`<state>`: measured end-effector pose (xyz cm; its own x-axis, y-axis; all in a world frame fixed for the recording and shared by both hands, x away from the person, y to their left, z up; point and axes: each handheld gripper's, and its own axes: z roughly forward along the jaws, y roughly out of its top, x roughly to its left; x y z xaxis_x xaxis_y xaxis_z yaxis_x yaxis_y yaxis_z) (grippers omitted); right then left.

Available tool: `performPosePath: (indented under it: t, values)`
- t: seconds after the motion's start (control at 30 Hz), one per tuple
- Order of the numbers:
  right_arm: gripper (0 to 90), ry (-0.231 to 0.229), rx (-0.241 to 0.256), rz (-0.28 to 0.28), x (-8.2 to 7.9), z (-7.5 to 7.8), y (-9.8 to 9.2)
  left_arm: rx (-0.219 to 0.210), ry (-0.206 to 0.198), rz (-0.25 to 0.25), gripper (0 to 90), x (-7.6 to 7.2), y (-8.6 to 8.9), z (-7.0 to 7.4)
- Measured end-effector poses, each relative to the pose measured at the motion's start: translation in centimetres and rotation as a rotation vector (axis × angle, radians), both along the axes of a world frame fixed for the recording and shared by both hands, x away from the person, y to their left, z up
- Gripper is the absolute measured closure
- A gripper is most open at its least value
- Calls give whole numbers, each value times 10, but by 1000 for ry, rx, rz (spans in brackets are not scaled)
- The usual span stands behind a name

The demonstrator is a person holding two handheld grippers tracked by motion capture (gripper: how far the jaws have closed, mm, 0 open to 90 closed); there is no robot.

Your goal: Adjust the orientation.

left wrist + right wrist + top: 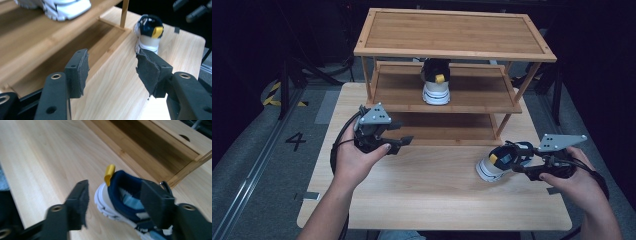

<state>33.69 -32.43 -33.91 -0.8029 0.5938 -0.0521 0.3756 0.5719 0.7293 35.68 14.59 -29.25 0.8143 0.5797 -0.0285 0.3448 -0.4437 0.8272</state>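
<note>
reaching at lower right of the high view, right hand-held gripper [518,159] stands jaws apart astride the sneaker [494,163], not clamped. sneaker rests on the surface [432,200], heel toward it. left hand-held gripper [399,142], jaws apart, is farther off.

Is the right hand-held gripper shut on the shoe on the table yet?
Not yet. The right hand-held gripper is open: its jaws straddle the shoe's heel, with a gap showing beside the left jaw.

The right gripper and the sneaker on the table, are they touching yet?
Cannot tell. In the right gripper view the right gripper straddles the sneaker, jaws open; one pad overlaps the collar, but blur hides any contact.
</note>
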Motion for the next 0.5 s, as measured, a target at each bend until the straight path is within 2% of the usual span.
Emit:
performPosePath:
  t: [0.1, 0.23, 0.37, 0.47, 0.5]
  values:
    - [513, 22, -2, -13, 9, -5, 8, -16, 9, 23, 431, -5, 7, -11]
    - [528, 43, 4, 8, 16, -14, 26, -13, 10, 59, 431, -9, 15, -22]
    - [571, 47, -2, 14, 23, -20, 40, 23, 4, 91, 431, -13, 19, -30]
    - [624, 47, -24, 1, 28, -25, 44, 54, 15, 86, 430, -15, 21, -36]
    - [642, 49, -30, -1, 30, -26, 45, 53, 15, 88, 429, -14, 21, -37]
